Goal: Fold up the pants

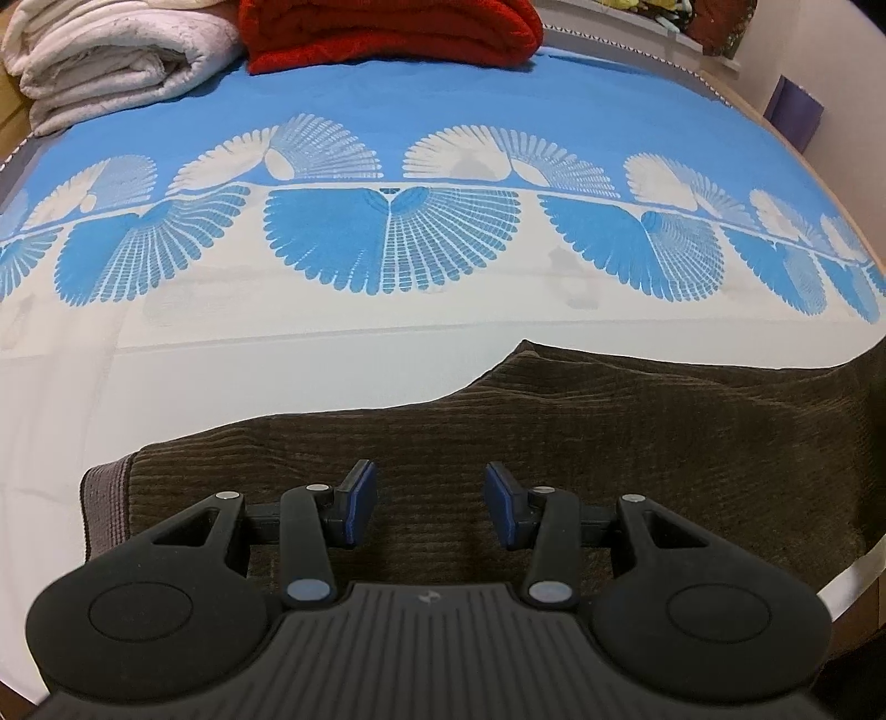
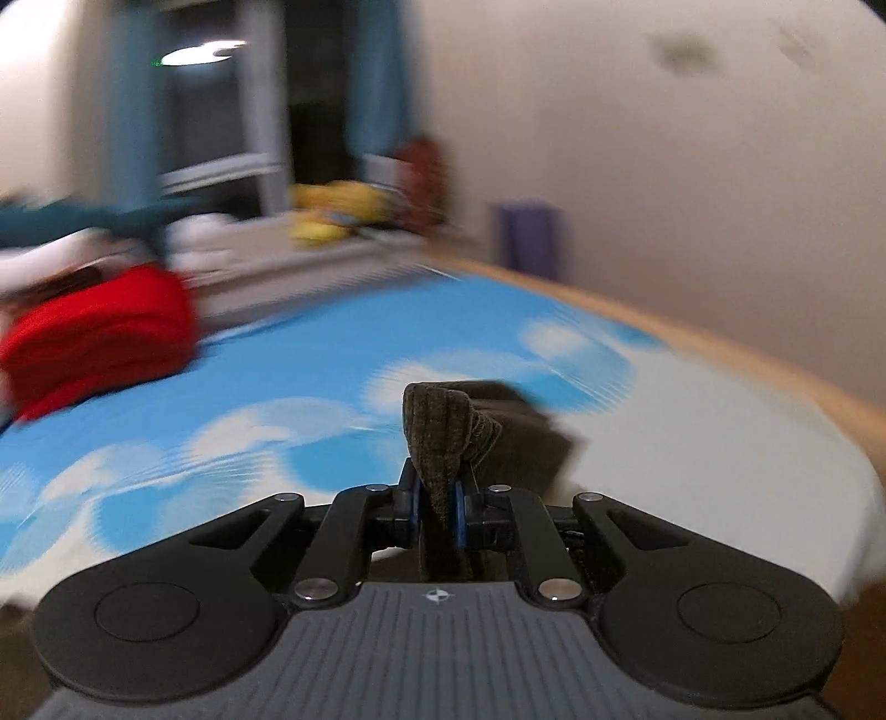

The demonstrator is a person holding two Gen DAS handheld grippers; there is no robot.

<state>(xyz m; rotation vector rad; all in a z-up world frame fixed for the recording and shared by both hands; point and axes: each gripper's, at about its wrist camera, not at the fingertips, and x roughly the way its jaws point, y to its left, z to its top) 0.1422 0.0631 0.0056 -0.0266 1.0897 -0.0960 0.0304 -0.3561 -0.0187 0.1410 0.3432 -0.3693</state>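
Pants (image 2: 437, 437) edge is pinched in right tongs (image 2: 437, 512) for folding; left tongs (image 1: 431, 501) are held spread above them.

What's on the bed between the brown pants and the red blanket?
Nothing: only bare blue-and-white bedsheet lies between the brown pants and red blanket, in the left wrist view.

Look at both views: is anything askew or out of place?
Yes. The pants' far edge runs crooked, with a raised peak. The right claw pinches a bunched fold of them; the left claw hangs open above.
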